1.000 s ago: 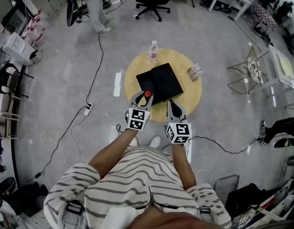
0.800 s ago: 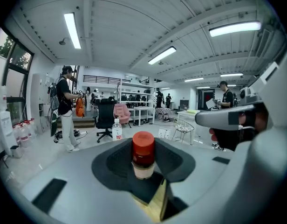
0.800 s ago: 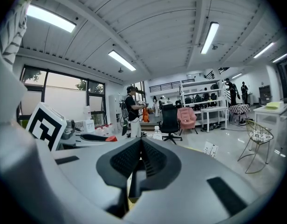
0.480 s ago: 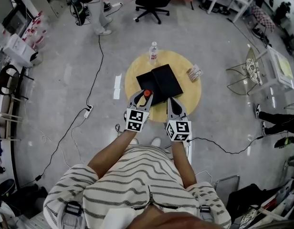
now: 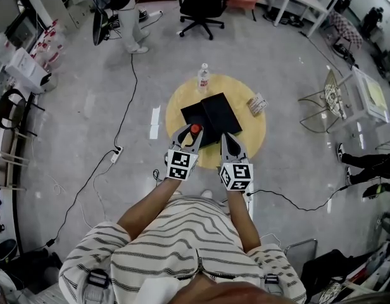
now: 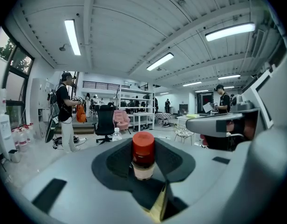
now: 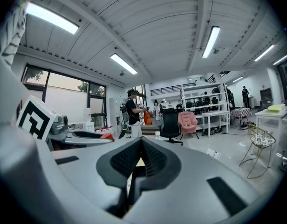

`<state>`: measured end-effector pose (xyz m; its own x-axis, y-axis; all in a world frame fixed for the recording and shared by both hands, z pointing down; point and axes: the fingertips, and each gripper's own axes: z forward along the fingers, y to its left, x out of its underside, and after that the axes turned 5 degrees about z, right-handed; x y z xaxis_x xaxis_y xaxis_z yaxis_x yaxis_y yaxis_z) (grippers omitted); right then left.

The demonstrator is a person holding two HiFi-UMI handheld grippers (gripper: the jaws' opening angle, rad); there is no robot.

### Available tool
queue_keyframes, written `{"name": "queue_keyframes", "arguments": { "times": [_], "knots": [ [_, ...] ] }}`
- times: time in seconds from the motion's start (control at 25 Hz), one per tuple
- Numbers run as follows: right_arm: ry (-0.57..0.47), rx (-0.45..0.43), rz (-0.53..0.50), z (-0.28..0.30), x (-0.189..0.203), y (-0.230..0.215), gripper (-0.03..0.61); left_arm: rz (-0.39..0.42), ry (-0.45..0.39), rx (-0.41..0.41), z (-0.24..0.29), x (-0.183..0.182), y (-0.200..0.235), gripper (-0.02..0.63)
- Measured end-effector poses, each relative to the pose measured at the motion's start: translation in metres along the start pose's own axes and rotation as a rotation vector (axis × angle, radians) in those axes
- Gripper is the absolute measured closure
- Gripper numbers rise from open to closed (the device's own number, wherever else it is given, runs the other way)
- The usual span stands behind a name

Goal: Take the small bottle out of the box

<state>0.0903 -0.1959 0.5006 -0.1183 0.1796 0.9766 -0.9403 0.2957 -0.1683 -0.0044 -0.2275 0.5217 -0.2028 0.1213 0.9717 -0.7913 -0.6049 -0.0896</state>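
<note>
Crowded middle, open edges
The black box [image 5: 214, 114] fills the worktop's [image 5: 249, 139] centre; a water bottle [image 5: 203, 77] stands far, a packet [image 5: 257, 104] right; the near-right surface lies bare.

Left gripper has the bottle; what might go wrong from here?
1. The left gripper seems to hold the small bottle only by its lower body, with the red cap above the pads, so it may tilt or slip.
2. It hangs near the black box's front edge. A drop could land back inside or roll off the round table.

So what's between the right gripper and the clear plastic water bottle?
A flat black box, ahead of the right gripper; the head view shows it.
</note>
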Motion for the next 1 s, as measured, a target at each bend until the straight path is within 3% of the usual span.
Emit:
{"name": "queue_keyframes", "arguments": {
  "times": [1.0],
  "knots": [
    [-0.014, -0.019, -0.022, 0.0032, -0.0052, 0.0044, 0.56, 0.012, -0.013, -0.014, -0.001, -0.003, 0.0011, 0.463]
  ]
}}
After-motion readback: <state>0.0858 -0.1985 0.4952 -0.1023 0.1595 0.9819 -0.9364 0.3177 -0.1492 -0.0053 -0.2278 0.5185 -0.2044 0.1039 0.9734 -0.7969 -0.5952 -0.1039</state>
